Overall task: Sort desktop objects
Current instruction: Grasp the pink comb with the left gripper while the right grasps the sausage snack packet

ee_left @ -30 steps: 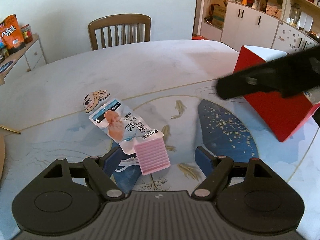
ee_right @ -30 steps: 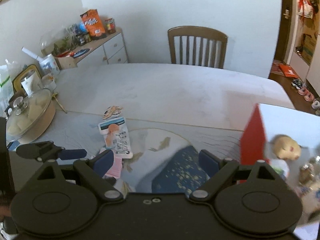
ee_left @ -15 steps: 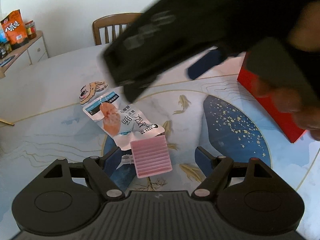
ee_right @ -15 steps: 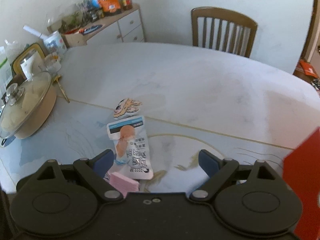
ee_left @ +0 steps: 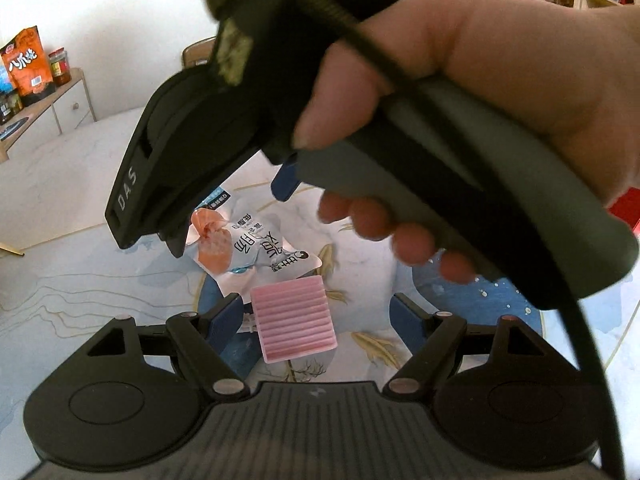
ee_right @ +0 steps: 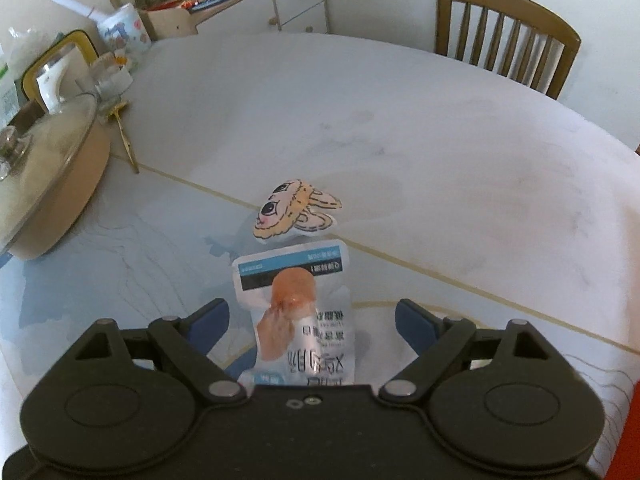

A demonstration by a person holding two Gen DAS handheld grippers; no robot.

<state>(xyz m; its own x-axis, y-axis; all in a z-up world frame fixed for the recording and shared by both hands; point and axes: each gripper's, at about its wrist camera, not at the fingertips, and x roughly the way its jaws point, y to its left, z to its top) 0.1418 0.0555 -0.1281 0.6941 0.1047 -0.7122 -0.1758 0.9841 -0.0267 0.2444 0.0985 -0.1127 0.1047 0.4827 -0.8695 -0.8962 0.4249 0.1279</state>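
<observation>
Since half a second ago the right gripper (ee_right: 312,324) has come down over the snack packet (ee_right: 298,312), which now lies between its wide-spread blue fingers (ee_right: 212,322), untouched by either. In the left wrist view the hand (ee_left: 492,92) holding that tool fills most of the frame, and the letters "DAS" are readable on its black body.

The packet lies flat on the table (ee_right: 360,120), its long axis running away from the right gripper, with the dark blue band at the far end and large Chinese characters at the near end; the small print is too blurred to read. Just beyond its far end sits a cartoon face sticker (ee_right: 294,214). A pink ribbed pad (ee_left: 294,322) overlaps the packet's near end in the left wrist view and sits between the fingers of the left gripper (ee_left: 316,316), which are also spread wide and hold nothing. On the sideboard stands an orange bag (ee_left: 26,64) bearing Chinese writing.
</observation>
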